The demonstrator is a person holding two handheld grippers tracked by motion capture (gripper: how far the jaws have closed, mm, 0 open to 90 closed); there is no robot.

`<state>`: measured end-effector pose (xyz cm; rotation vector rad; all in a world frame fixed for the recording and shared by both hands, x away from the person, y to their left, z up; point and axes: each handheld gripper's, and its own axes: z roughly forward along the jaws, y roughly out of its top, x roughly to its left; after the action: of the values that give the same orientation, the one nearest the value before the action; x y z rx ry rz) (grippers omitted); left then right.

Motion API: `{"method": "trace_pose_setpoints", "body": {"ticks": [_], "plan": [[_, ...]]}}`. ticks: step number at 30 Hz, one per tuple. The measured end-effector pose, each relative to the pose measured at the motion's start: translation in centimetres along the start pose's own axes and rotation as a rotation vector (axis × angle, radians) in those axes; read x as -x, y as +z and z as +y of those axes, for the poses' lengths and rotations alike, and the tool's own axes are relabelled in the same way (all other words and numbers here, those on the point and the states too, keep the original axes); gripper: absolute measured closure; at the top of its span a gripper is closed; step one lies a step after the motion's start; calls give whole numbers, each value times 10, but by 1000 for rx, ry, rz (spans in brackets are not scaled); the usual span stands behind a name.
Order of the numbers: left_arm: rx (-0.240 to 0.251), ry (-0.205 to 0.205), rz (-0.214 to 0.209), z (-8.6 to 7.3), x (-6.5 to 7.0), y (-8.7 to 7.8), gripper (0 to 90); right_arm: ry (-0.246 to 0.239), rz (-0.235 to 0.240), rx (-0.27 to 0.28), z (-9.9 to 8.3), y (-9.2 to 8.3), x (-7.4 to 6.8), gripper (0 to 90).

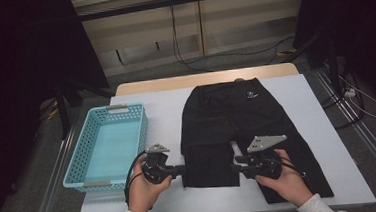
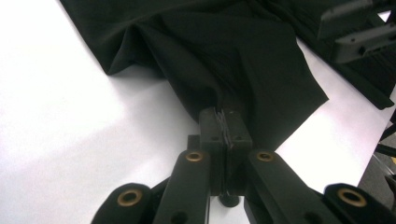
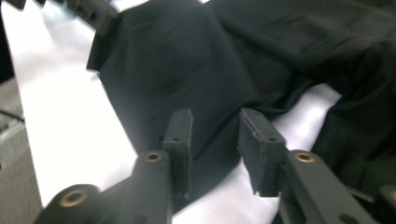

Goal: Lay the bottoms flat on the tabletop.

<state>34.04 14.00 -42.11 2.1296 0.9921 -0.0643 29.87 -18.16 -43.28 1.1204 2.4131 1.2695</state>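
Folding step in hand: my left hand-held gripper (image 2: 226, 128) is clamped on the folded leg hem of the black fabric trousers (image 1: 237, 117) lying on the white-covered desk (image 1: 166, 105), my right hand-held gripper (image 3: 215, 135) stands parted over that leg, so next I judge a fresh grip is needed.

Left hand (image 1: 144, 186) low at the table's near edge, left gripper (image 2: 226, 127) level, jaws pinched together; right hand (image 1: 281, 175) alongside, right gripper (image 3: 215, 135) level, jaws parted, pads pressing nothing
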Motion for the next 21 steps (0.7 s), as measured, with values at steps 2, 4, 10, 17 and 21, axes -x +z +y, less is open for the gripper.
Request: {"method": "trace_pose_setpoints", "body": {"ticks": [2, 4, 10, 17, 21], "plan": [[-5, -3, 1, 0, -1, 2, 894, 12, -30, -2, 1, 1, 4, 590], [-8, -3, -2, 0, -1, 3, 894, 25, -38, -5, 1, 4, 6, 585], [-3, -1, -6, 1, 0, 5, 893, -11, -54, -46, 7, 22, 0, 609], [-6, -8, -11, 1, -1, 6, 892, -37, -84, -94, 6, 38, 2, 810], [-7, 0, -11, 0, 1, 3, 892, -45, -62, -97, 5, 33, 4, 893]]}}
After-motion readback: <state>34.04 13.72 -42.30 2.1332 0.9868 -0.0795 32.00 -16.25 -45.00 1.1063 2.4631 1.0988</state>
